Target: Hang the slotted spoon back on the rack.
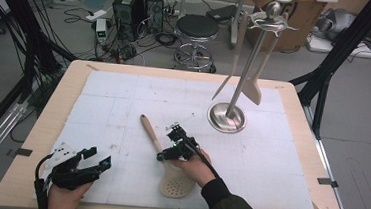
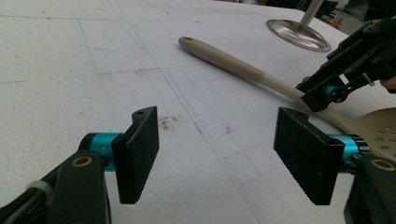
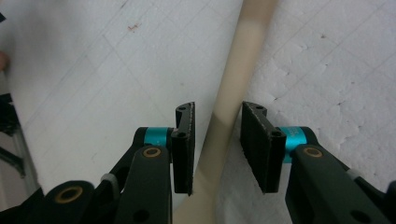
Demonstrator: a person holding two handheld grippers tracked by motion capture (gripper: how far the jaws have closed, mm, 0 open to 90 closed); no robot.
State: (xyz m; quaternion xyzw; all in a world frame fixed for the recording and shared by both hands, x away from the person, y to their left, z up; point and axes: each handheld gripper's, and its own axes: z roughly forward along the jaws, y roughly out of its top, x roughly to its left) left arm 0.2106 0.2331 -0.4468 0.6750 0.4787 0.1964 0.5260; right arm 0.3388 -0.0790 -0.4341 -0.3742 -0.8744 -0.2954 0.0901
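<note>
Workshop floor with computer towers, cables and a black round stool [image 1: 197,27] behind; up front a wooden table [image 1: 30,137] topped with a white foam sheet [image 1: 118,104].

Beige slotted spatula with a long wooden-looking handle [image 1: 156,145] lies flat mid-sheet, handle pointing far-left, perforated head near, partly under the person's right hand [image 1: 196,166].

Right gripper [image 1: 173,144] sits over the handle just above the head. Right gripper view: jaws narrow, straddling the handle [image 3: 224,112], a small gap each side, not clamped yet as far as I can tell.

Left gripper [image 1: 98,159] rests at the near-left corner of the sheet, jaws wide, nothing between them; its view shows the spatula [image 2: 233,60] well off to the right.

Polished steel utensil stand with round base [image 1: 226,118] far-right, two pale utensils hanging from its top [image 1: 252,84].

Handling guess: light, stiff, smooth and rounded handle, so it may roll or pivot in flat pads. The present spot near the neck is close to the balance point, which is good. Head end heavier; gripping far up the handle would let it droop. Not fragile.
</note>
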